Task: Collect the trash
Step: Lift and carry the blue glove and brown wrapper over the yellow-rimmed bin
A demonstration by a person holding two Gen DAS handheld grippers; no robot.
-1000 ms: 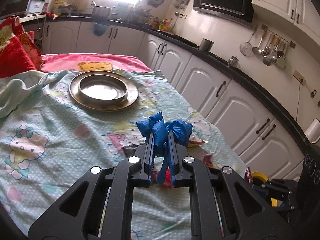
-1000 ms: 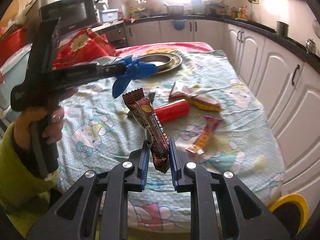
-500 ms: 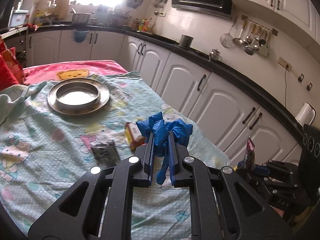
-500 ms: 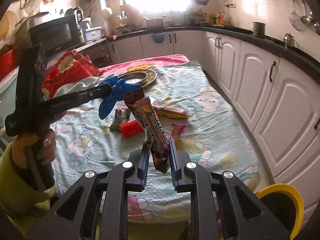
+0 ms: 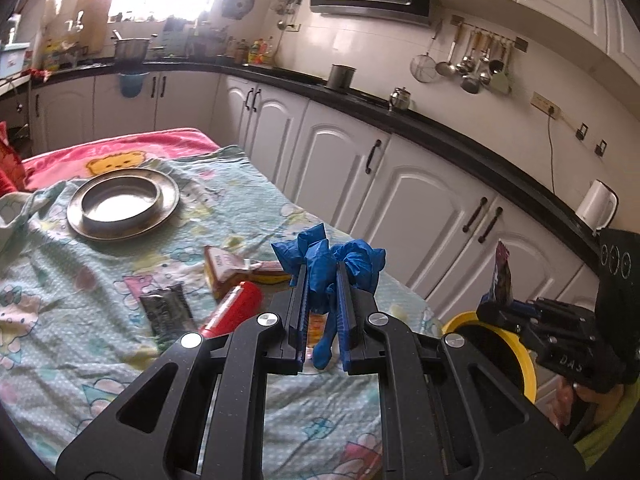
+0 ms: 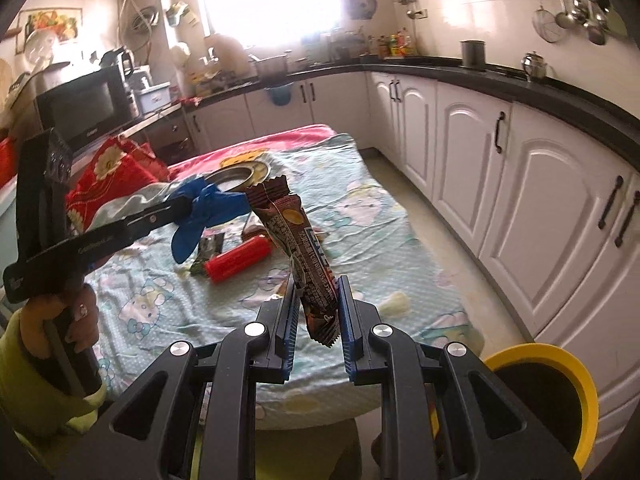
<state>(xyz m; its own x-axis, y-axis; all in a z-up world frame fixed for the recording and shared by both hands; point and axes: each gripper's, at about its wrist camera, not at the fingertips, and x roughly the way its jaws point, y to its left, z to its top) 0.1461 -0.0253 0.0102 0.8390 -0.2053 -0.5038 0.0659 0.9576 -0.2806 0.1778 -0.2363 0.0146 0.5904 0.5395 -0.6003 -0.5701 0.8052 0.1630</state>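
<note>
Trash is in both tools and on the tabletop. The left tool, at the lower centre of its own view, is clamped on a crumpled blue glove that bulges above the fingertips with a strip hanging down between the jaws. The right tool, at the lower centre of its view, grips a brown snack wrapper that stands upright between the pads, its crimped top tilted toward the upper left. In the right wrist view the left tool shows at the left of the frame, held by a hand in a yellow-green sleeve.

On the tabletop, covered with a pale blue cartoon-print cloth, lie a red tube-shaped pack, a dark foil wrapper just left of it, and an orange-and-white carton behind them. A round metal plate with a bowl on it sits at the far end, in the left of the frame. A black bin with a yellow rim stands at the lower right of the right wrist view, beside the tabletop's near corner.
</note>
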